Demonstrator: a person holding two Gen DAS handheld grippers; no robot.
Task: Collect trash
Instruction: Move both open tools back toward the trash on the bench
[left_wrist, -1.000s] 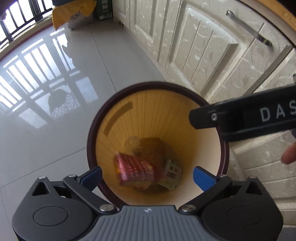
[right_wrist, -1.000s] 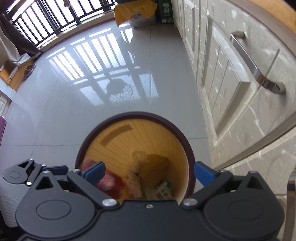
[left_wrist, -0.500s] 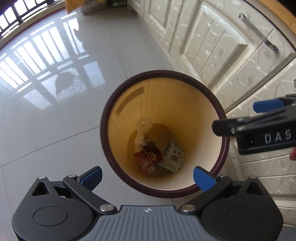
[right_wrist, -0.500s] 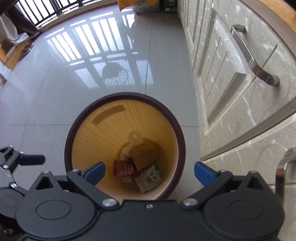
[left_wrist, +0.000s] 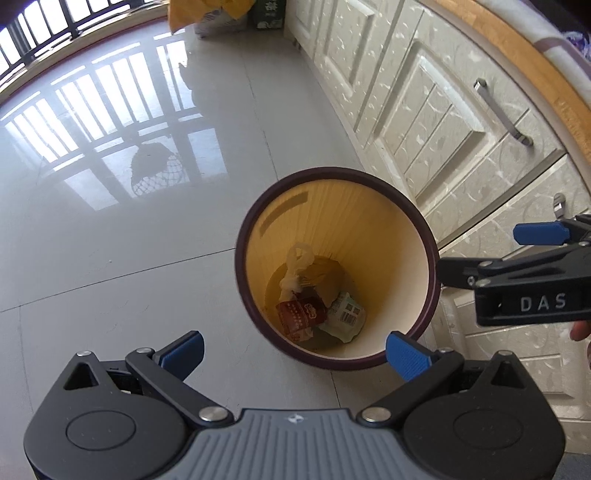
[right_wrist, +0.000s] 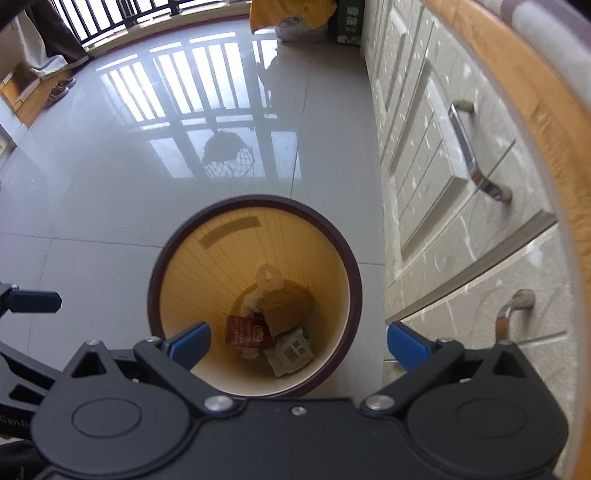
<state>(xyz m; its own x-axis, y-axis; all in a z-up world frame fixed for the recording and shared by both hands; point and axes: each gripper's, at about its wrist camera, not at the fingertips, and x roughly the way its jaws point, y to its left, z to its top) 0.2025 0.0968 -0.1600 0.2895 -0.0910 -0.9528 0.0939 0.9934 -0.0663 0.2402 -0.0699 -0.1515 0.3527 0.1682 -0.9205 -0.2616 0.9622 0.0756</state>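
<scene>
A round trash bin (left_wrist: 430, 258) with a dark rim and yellow inside stands on the floor by the cabinets; it also shows in the right wrist view (right_wrist: 354, 269). Inside lie a red packet (left_wrist: 301, 315) (right_wrist: 247, 332), a white-green wrapper (left_wrist: 345, 314) (right_wrist: 291, 349), a brown paper piece (right_wrist: 288, 308) and a knotted plastic bag (left_wrist: 297, 267). My left gripper (left_wrist: 293, 354) is open and empty above the bin's near rim. My right gripper (right_wrist: 299, 341) is open and empty above the bin; it shows from the side in the left wrist view (left_wrist: 517, 266).
White cabinet doors with metal handles (right_wrist: 476, 162) run along the right, under a wooden counter edge (right_wrist: 535, 110). Glossy grey floor tiles (left_wrist: 129, 221) spread to the left. A yellow bag (left_wrist: 207, 14) and a green box (right_wrist: 349, 22) sit at the far wall.
The red packet fell from mid-air to the bin's bottom. Both grippers have risen and pulled back, so the bin looks smaller.
</scene>
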